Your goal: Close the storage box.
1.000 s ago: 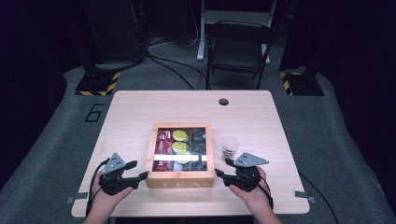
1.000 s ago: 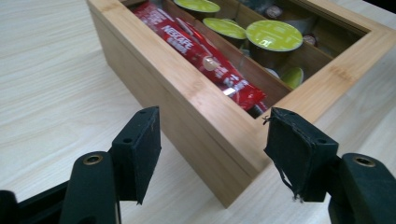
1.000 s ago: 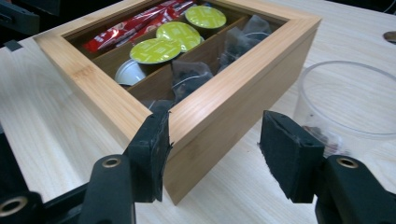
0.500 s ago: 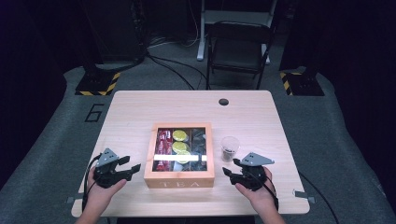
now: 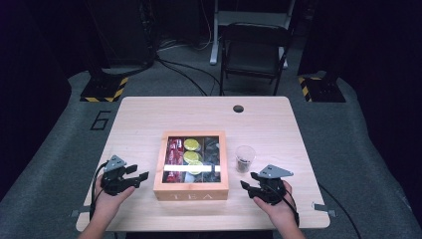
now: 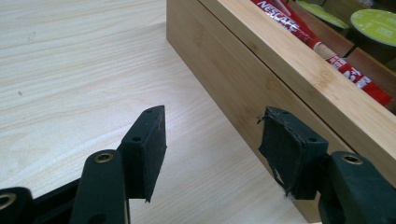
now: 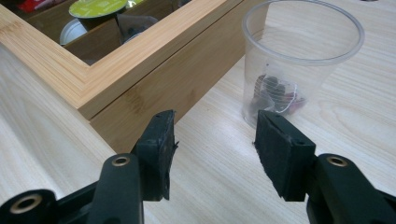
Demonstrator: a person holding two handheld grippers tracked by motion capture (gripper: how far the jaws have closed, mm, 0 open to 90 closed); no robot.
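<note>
One square light-wood tea box [image 5: 191, 190] sat in the middle of the pale wooden table [image 5: 268, 124]. One clear plastic cup [image 5: 244, 158] with dark bits inside stood just right of the box. Two black grippers lay on either side. The left gripper [image 5: 141, 175] was near the box's left wall, its jaws apart with nothing between them. The right gripper [image 5: 247, 181] pointed at the cup; its jaws, also apart and empty, had just been closing a little
</note>
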